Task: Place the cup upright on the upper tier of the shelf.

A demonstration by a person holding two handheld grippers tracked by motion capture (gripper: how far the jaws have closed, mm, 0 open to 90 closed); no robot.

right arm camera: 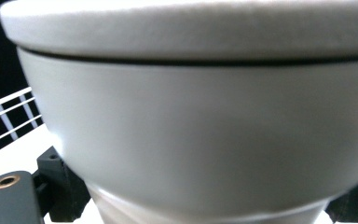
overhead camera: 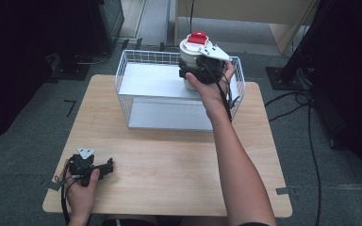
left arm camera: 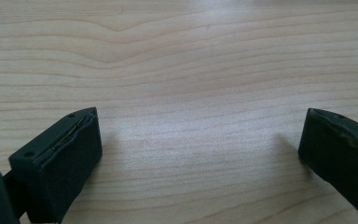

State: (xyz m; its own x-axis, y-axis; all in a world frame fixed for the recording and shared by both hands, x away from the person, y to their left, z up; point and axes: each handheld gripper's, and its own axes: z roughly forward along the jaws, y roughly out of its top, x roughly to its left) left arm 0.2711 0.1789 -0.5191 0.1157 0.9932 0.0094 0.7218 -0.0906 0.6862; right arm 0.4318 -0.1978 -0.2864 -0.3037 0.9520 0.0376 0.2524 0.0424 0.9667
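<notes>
The white container (overhead camera: 192, 59) with the red cap (overhead camera: 198, 37) was at the far right corner of the wire basket (overhead camera: 127, 77), gripped low on its body. It could tip or slip, I think, because it looked top-heavy. The right gripper (overhead camera: 191, 75) was clamped on it. The left gripper (overhead camera: 107, 167) rested wide on the table (overhead camera: 169, 160), holding nothing.

Bright table, dark surroundings

Overhead light washes the wooden table (overhead camera: 169, 165) evenly; soft shadows fall inward from the left claw (left arm camera: 200, 154); the white container (right arm camera: 205, 130) looms blurred, overexposed on top.
</notes>
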